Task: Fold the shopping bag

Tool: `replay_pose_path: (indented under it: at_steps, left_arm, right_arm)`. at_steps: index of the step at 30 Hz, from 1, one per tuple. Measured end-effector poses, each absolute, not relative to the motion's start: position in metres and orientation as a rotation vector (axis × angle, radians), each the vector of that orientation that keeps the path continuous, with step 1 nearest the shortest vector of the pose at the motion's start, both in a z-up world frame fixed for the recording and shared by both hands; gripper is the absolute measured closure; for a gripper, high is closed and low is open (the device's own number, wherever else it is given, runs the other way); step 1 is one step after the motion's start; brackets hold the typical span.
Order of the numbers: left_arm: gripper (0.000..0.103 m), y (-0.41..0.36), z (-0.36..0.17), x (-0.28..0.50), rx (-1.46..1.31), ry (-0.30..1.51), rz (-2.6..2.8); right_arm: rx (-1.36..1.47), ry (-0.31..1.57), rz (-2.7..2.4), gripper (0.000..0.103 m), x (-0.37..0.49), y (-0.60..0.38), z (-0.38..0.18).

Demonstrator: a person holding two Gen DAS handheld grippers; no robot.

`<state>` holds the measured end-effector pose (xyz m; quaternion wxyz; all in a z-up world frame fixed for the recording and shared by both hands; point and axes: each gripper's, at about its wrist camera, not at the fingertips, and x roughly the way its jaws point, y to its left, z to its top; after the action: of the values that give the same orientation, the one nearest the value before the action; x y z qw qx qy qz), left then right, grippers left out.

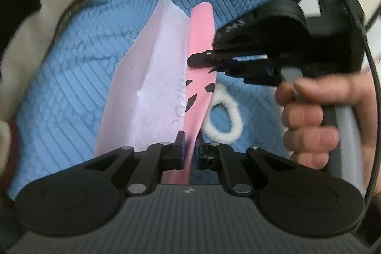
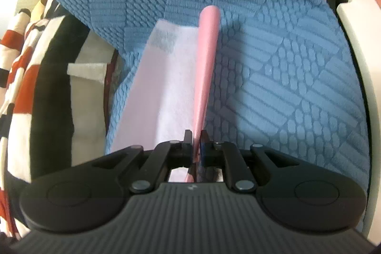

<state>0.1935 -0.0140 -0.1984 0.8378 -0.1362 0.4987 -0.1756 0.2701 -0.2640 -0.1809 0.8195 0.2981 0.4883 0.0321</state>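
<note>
Left wrist view: the left claw (image 1: 189, 149) is clenched on the pink shopping bag (image 1: 164, 77), standing edge-up over the blue textured cover (image 1: 71, 77). At two o'clock the right claw (image 1: 202, 61) pinches the same raised fold; uneven pulling could skew it.

Right wrist view: the right claw (image 2: 196, 143) grips the bag's edge (image 2: 207, 58) thinly, so it may slip.

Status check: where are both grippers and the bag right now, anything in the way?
Left gripper and right gripper both shut on pink bag, lifted edge pinched. White loop lies beside it on blue cover. Nothing blocking.

Bag (image 1: 164, 77) on quilt (image 1: 71, 77), loop (image 1: 223, 116) beside.
</note>
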Motion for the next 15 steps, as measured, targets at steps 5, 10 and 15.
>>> replay_pose_path:
  at_steps: [5,10,15]
  left_arm:
    - [0.095,-0.003,-0.209,0.204,-0.465,1.092,-0.4]
    - [0.098,0.005,-0.219,0.212,-0.54,1.142,-0.385]
    - [0.098,0.012,-0.227,0.22,-0.607,1.18,-0.382]
  right_arm:
    - [0.636,0.987,0.066,0.086,0.263,-0.271,-0.166]
    - [0.638,0.948,0.079,0.086,0.253,-0.27,-0.154]
    - [0.613,0.953,0.099,0.086,0.242,-0.258,-0.151]
